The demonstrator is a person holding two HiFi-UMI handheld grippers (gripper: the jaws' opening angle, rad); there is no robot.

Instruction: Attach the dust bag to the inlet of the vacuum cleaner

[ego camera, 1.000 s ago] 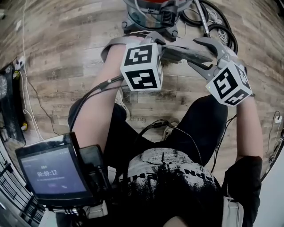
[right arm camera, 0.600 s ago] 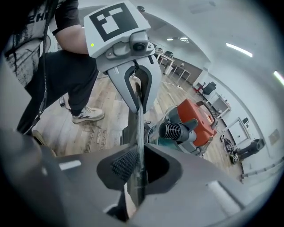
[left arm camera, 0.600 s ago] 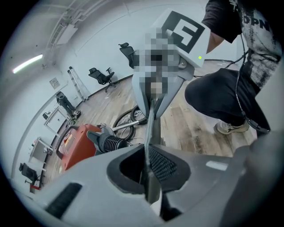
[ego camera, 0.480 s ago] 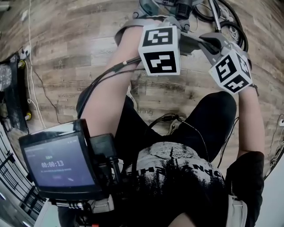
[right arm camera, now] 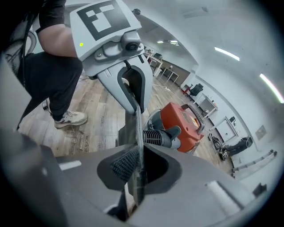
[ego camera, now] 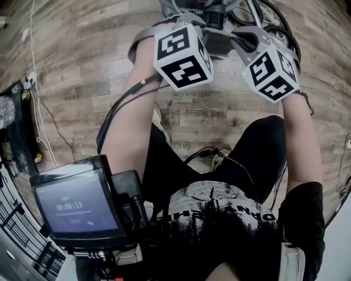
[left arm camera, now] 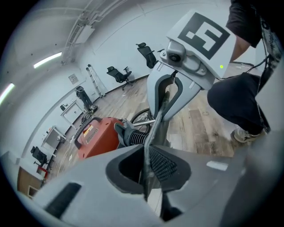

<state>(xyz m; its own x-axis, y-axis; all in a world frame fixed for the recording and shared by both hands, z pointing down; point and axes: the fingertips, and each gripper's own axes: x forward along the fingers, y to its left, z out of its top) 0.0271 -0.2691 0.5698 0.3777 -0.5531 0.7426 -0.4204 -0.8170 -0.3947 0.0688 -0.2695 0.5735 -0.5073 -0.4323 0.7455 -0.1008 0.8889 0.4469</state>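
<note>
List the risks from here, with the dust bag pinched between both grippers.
The right gripper has just been closing on the thin edge of the dust bag; a shallow pinch could slip.
The ribbed hose lies by the orange vacuum cleaner and might snag the bag.

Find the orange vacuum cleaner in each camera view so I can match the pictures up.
Head view: the vacuum cleaner sits at the top edge, near the centre, mostly cut off.
Left gripper view: left of centre, on the floor, orange body showing.
Right gripper view: right of centre, on the floor.
Shared landmark: the black ribbed hose cuff at the vacuum cleaner, visible in all three views.
</note>
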